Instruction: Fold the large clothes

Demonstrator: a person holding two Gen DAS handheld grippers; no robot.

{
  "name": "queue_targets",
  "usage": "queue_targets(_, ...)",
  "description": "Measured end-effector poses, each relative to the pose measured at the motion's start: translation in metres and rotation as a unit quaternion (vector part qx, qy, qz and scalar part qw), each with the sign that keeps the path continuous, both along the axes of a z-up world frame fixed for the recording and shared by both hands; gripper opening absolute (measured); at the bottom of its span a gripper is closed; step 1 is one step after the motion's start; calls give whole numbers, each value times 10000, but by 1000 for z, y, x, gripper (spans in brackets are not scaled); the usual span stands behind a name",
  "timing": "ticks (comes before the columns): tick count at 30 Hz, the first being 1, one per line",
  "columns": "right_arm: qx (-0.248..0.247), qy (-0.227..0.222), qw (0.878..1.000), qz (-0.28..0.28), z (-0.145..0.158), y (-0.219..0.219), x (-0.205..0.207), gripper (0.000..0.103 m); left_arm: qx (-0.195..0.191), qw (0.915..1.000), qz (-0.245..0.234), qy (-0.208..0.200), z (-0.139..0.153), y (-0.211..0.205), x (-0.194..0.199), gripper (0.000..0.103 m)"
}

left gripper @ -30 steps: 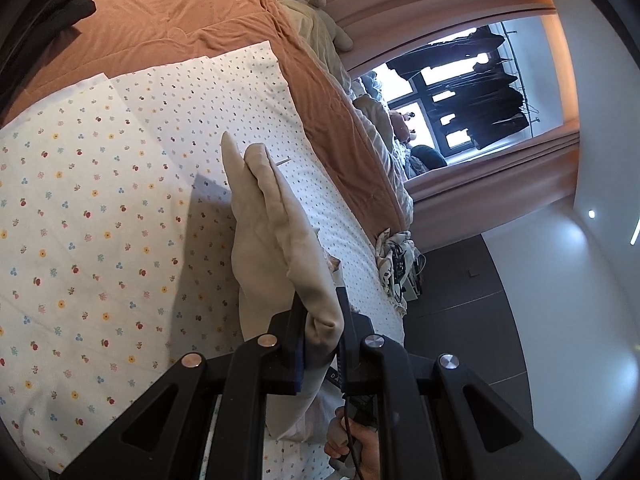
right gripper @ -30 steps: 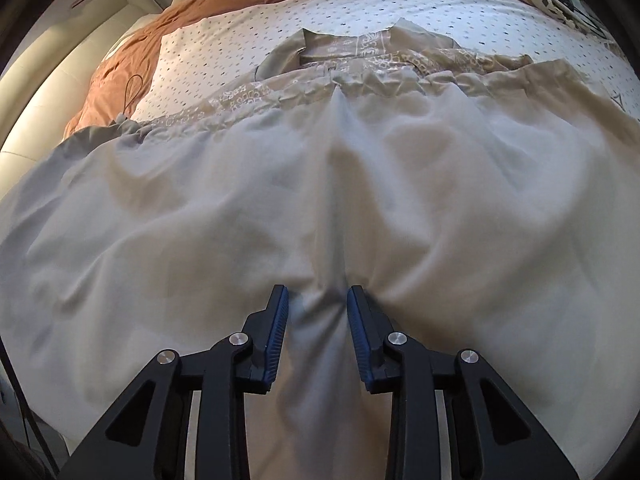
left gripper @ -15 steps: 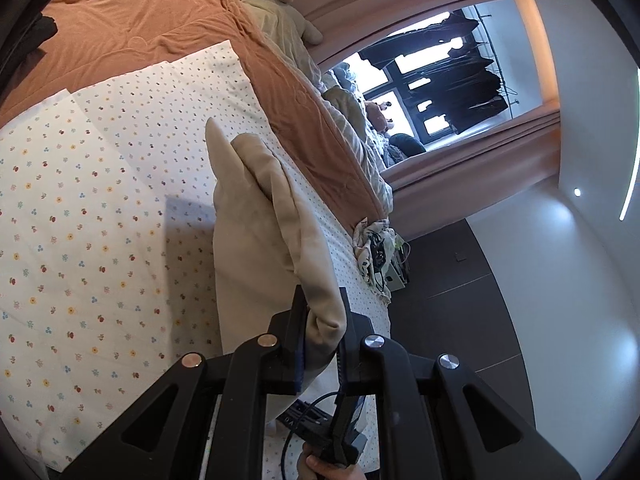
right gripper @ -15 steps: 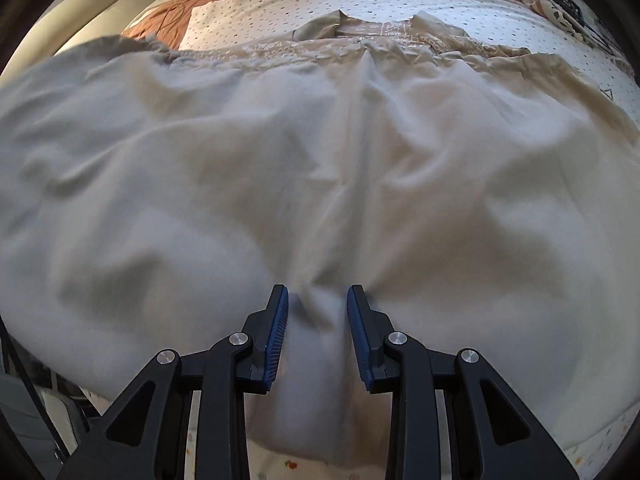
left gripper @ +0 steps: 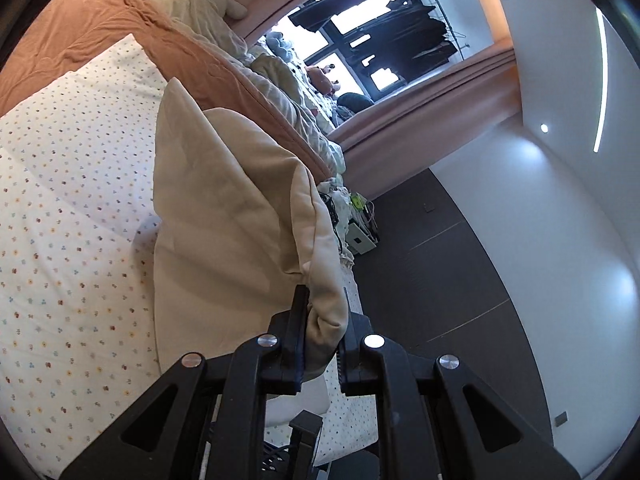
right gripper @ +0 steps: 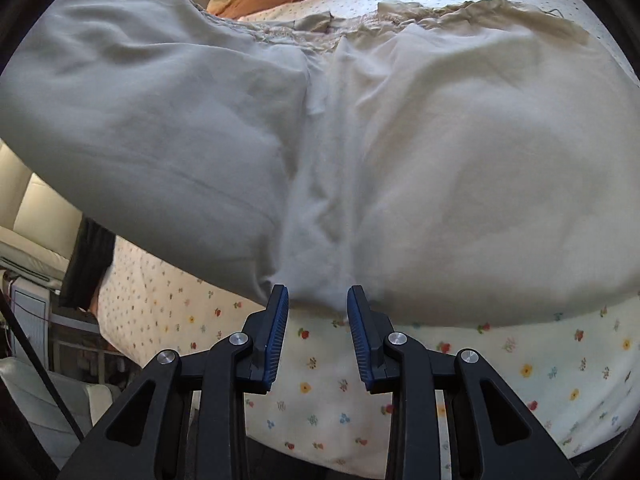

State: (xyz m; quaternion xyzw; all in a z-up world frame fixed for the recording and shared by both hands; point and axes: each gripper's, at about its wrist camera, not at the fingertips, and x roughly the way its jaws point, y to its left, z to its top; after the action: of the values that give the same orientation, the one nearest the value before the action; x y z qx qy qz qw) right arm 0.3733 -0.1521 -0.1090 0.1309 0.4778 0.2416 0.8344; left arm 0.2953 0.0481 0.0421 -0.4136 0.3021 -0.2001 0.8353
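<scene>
1. clamping down tight, the left gripper (left gripper: 320,320) has a bunched beige fold of the garment (left gripper: 224,208) squeezed between its jaws, barely any gap left.
2. from that pinch the cloth hangs in a long draped sheet, lifted above the flowery bedsheet (left gripper: 60,200), with a brown blanket (left gripper: 100,20) further up the bed.
3. right gripper (right gripper: 316,300) sits partly open with a gathered pleat of the same garment (right gripper: 440,140) caught between its blue pads (right gripper: 276,328) right at the tips.
4. in the right wrist view the fabric balloons out wide, its left part raised and folding over, the rest spread on the bedsheet (right gripper: 320,380).
5. window (left gripper: 360,40) and dark floor (left gripper: 440,280) off to the side.
</scene>
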Motion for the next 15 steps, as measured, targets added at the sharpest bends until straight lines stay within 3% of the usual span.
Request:
queue_targets(8, 668, -145, 9962, -540, 19, -91, -23, 28, 122, 9987, -484, 51, 11, -75, 32, 13)
queue_targets(10, 822, -156, 9942, -673, 22, -115, -26, 37, 208, 9977, -638, 101, 9, -96, 44, 13)
queue_targets(12, 1007, -257, 9908, -865, 25, -142, -35, 53, 283, 9961, -806, 203, 3, -119, 57, 13)
queue_targets(15, 1266, -328, 9841, -1201, 27, -185, -45, 54, 365, 9930, -1051, 404, -13, -155, 77, 13)
